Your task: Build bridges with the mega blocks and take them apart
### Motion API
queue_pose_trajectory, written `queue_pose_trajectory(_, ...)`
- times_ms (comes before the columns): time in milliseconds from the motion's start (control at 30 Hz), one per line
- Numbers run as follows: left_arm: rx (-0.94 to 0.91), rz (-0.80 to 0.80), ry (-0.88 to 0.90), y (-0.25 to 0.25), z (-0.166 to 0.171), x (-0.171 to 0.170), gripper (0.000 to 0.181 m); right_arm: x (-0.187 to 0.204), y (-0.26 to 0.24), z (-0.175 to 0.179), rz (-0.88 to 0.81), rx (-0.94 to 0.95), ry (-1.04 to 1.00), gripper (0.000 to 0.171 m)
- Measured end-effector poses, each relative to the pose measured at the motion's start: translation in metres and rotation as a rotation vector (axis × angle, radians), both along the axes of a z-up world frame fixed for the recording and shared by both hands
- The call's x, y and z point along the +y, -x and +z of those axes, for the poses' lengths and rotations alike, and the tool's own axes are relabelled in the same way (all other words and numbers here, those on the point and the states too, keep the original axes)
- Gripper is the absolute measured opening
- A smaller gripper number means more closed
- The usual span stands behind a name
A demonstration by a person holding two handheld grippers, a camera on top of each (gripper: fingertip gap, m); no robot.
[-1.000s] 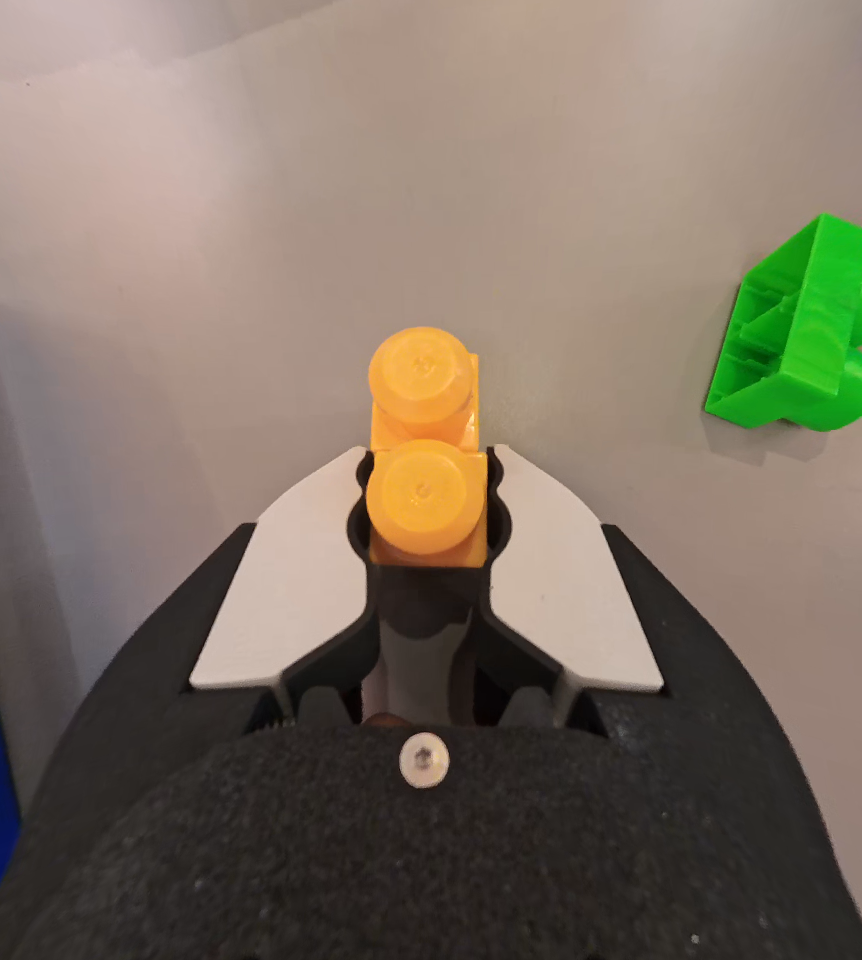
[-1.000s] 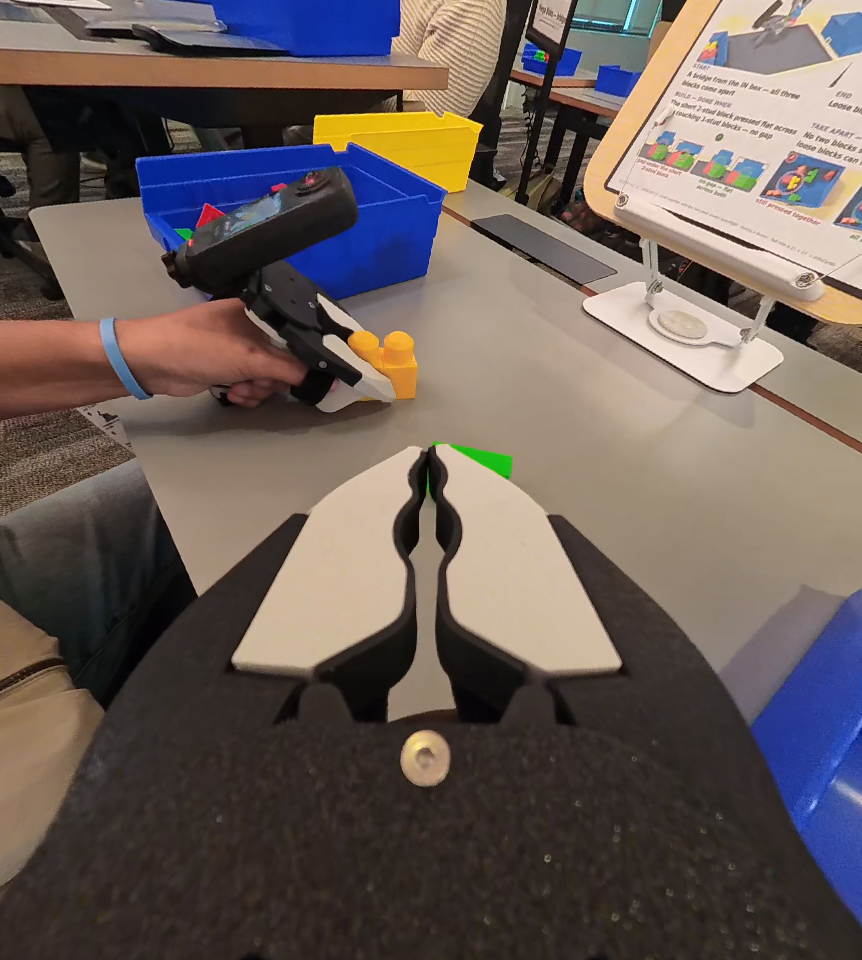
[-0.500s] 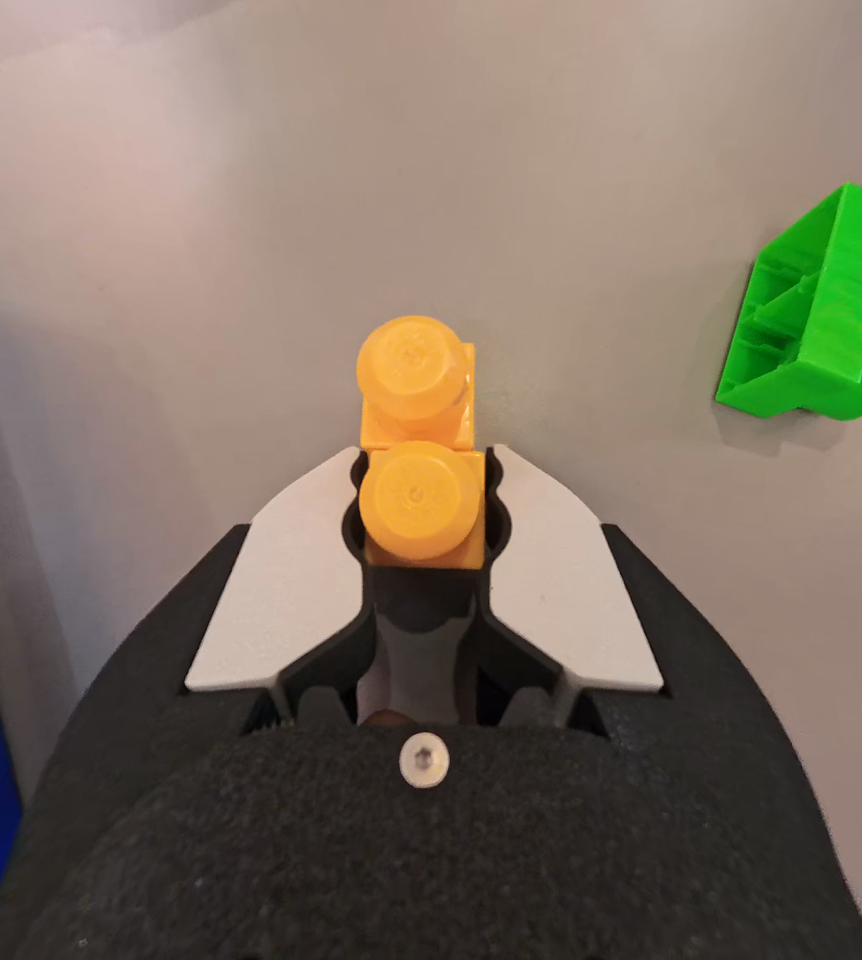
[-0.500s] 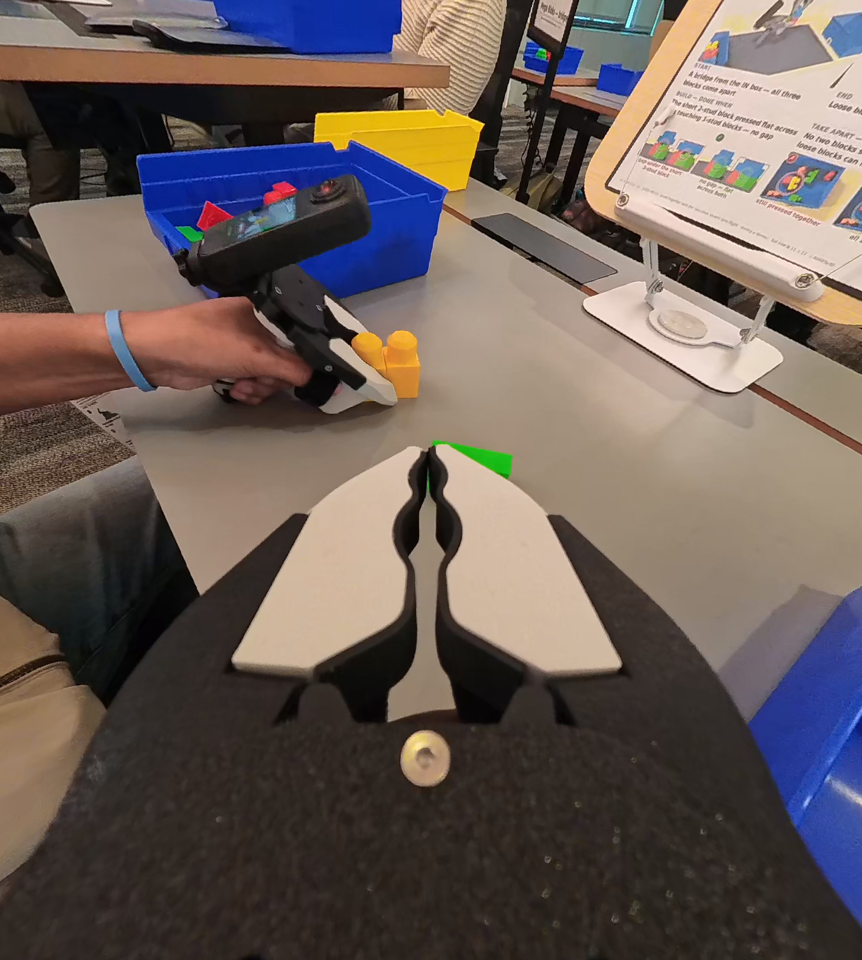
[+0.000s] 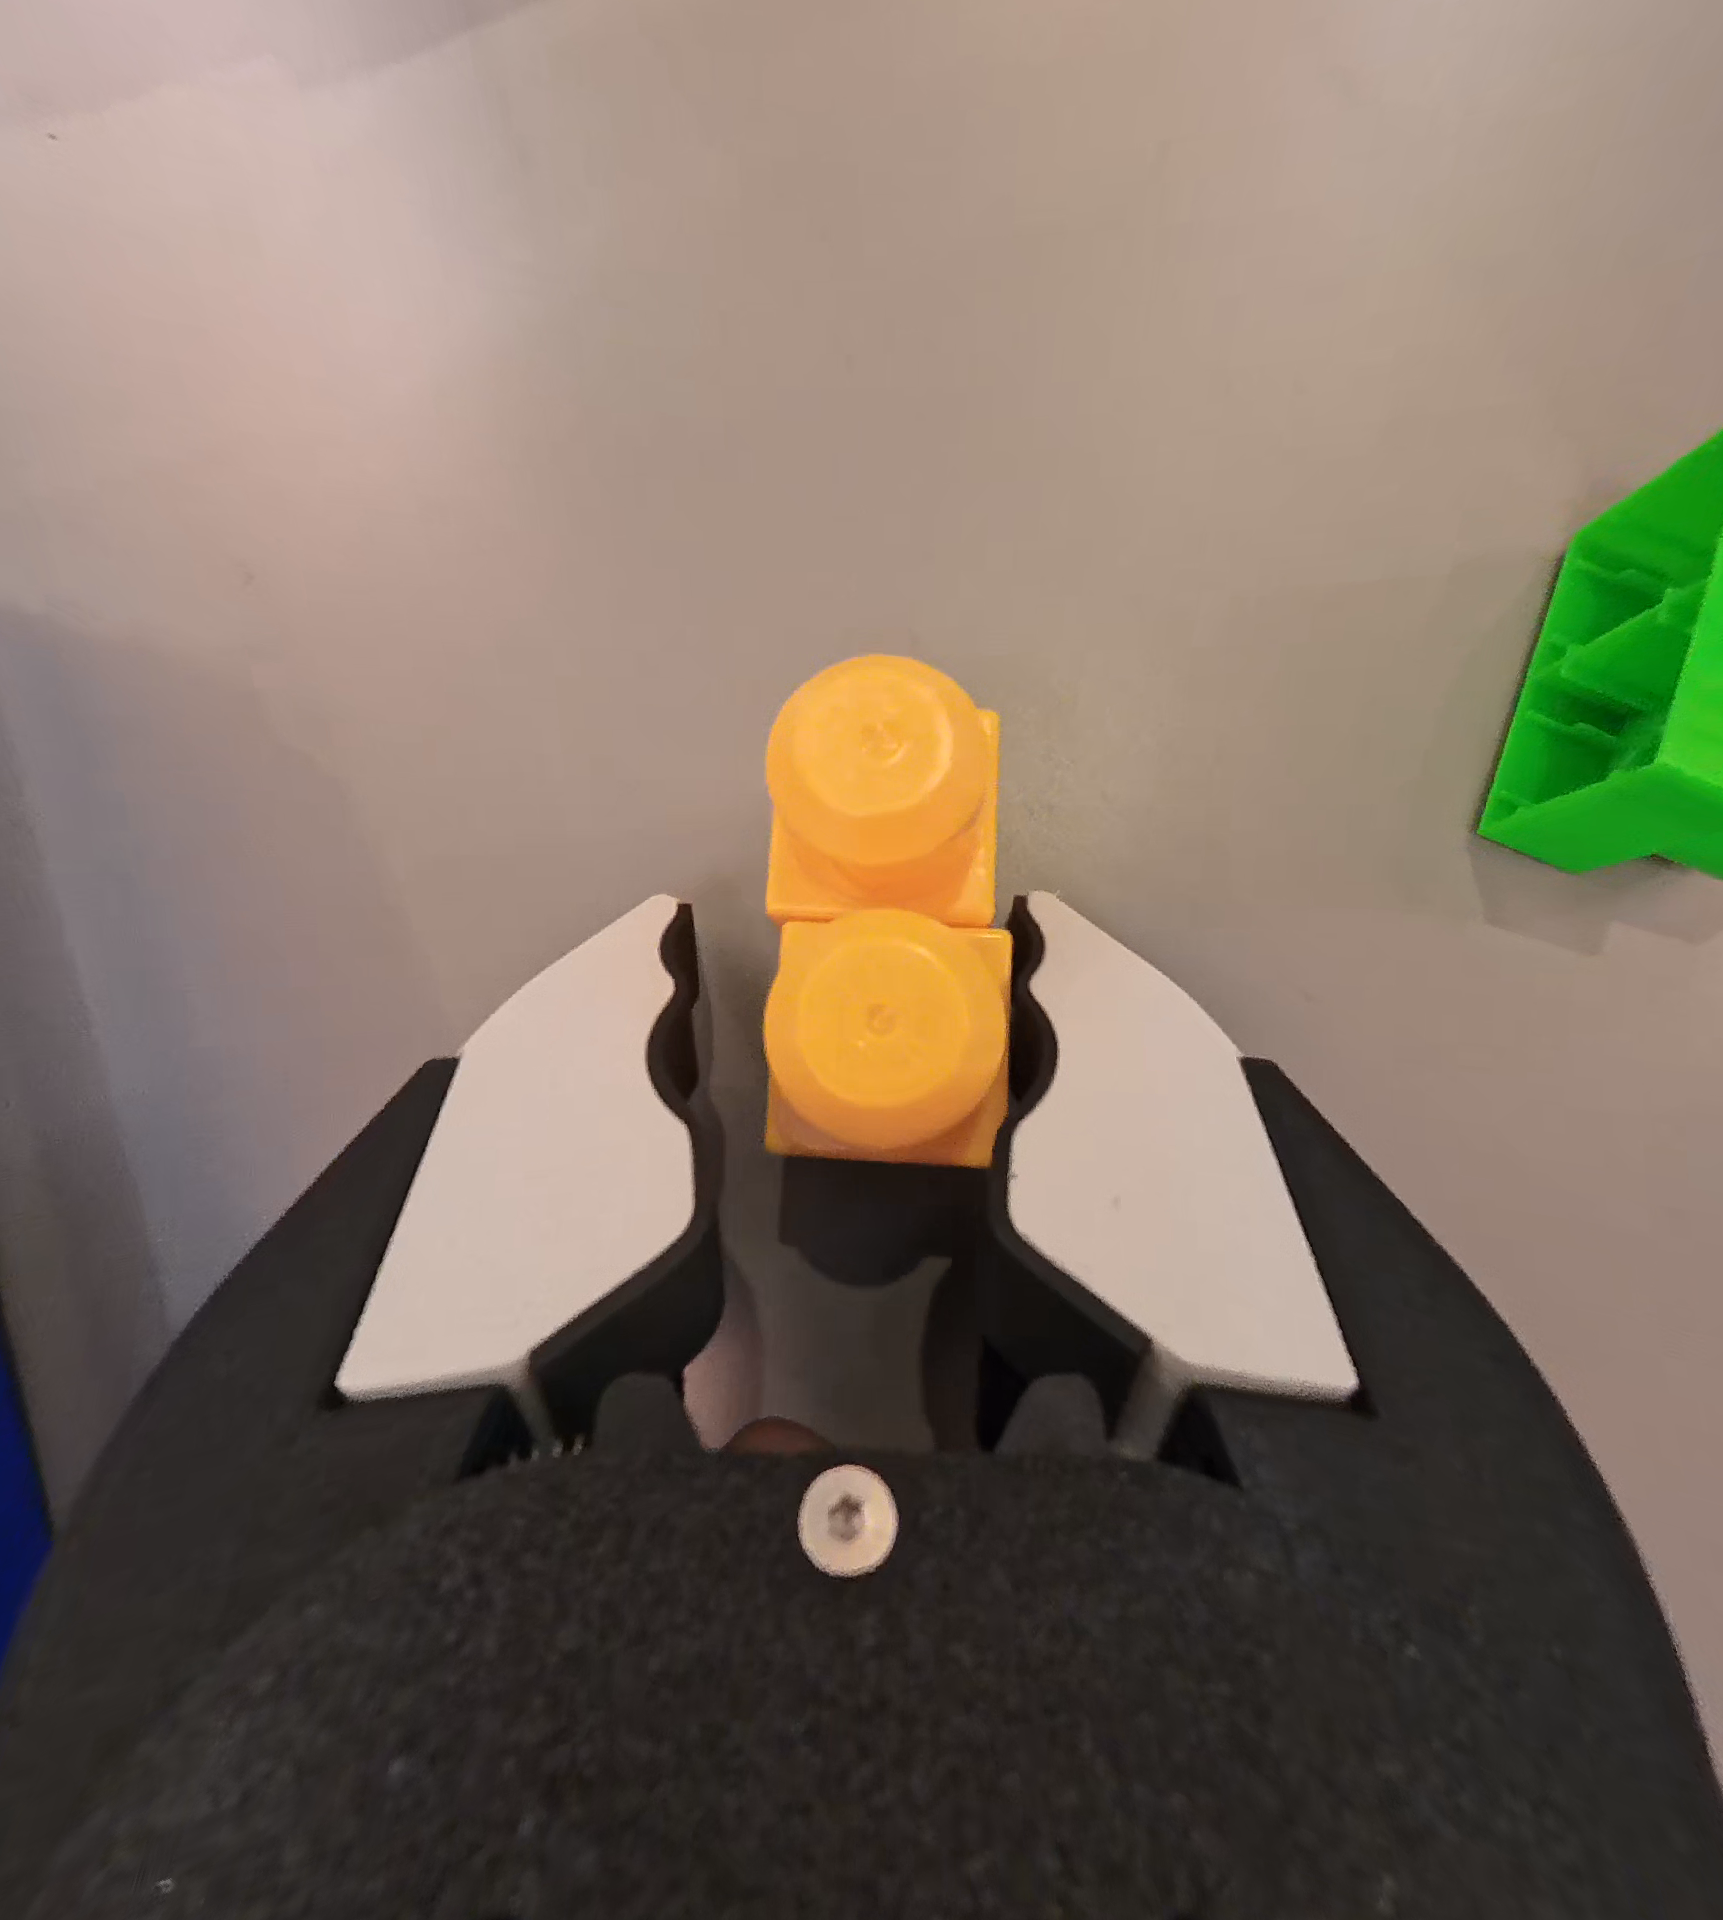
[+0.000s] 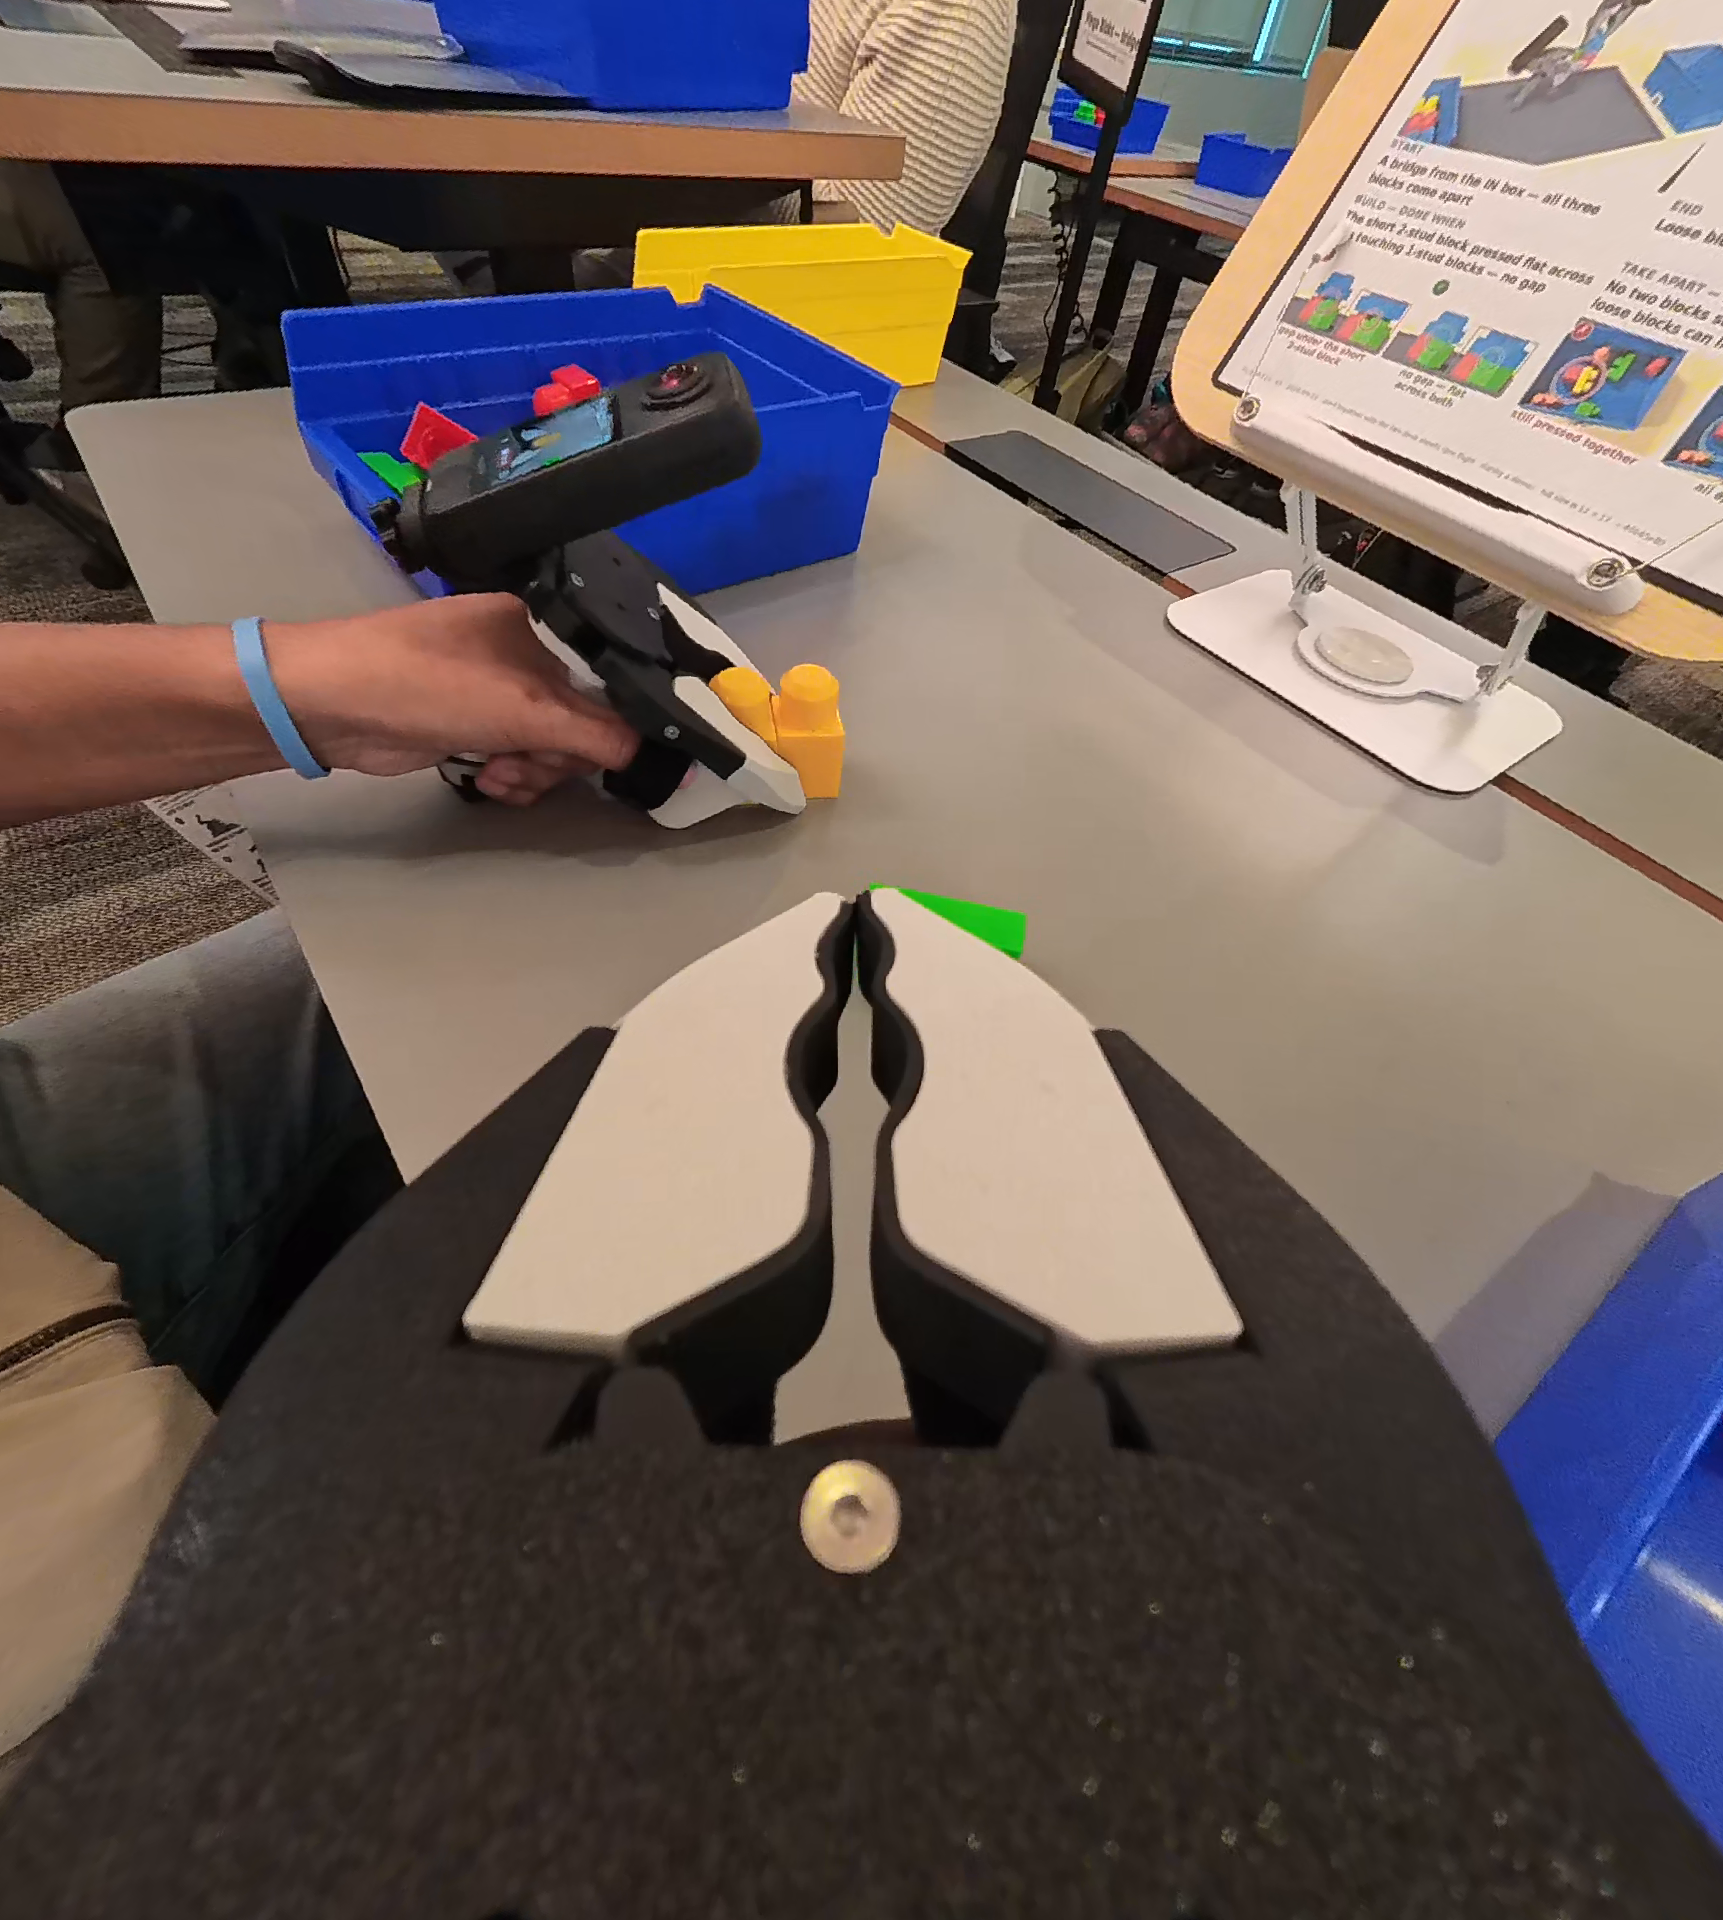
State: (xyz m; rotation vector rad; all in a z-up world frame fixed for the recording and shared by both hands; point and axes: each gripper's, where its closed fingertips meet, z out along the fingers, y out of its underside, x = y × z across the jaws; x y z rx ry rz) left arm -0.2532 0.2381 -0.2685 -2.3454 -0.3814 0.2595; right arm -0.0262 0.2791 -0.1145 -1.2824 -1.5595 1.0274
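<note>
Our left tongs point(image 5: 852, 1023) stand spread around the orange block point(image 5: 883, 914) on the grey tabletop point(image 5: 836, 364) — a gap shows; right tongs point(image 6: 855, 914) pressed together, empty, green block point(image 6: 971, 916) just beyond.

My right gripper point(image 6: 855, 914) hides most of the green block point(image 6: 976, 916) (its far half is also cropped in my left view).

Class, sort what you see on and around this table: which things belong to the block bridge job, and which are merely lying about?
Belongs to the job:
- orange two-stud block, between the open left gripper fingers
- green block, lying on its side
- right gripper, shut and empty
- blue bin holding loose blocks
- instruction board

Lying about:
- yellow bin
- black pad
</note>
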Motion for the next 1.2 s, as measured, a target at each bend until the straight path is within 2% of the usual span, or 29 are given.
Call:
queue_pose_trajectory(367, -0.001, -0.029, -0.009, -0.0012, 0.0010, 0.0034, 0.053, 0.0001, -0.0002, 0.0006, 0.000, 0.003, 0.002, 0.000)
queue_pose_trajectory(467, -0.005, -0.035, -0.021, -0.0005, 0.0022, 0.0049, 0.041, 0.0002, -0.0001, 0.0005, 0.000, 0.003, 0.003, 0.000)
queue_pose_trajectory(800, -0.020, -0.080, -0.027, -0.0044, 0.0023, 0.0088, 0.041, -0.0005, -0.0002, -0.0001, 0.001, -0.001, 0.001, 0.000)
queue_pose_trajectory(1200, -0.025, -0.063, -0.028, -0.0030, 0.0023, 0.0086, 0.041, -0.0011, -0.0018, 0.0029, 0.002, 0.005, -0.001, 0.000)
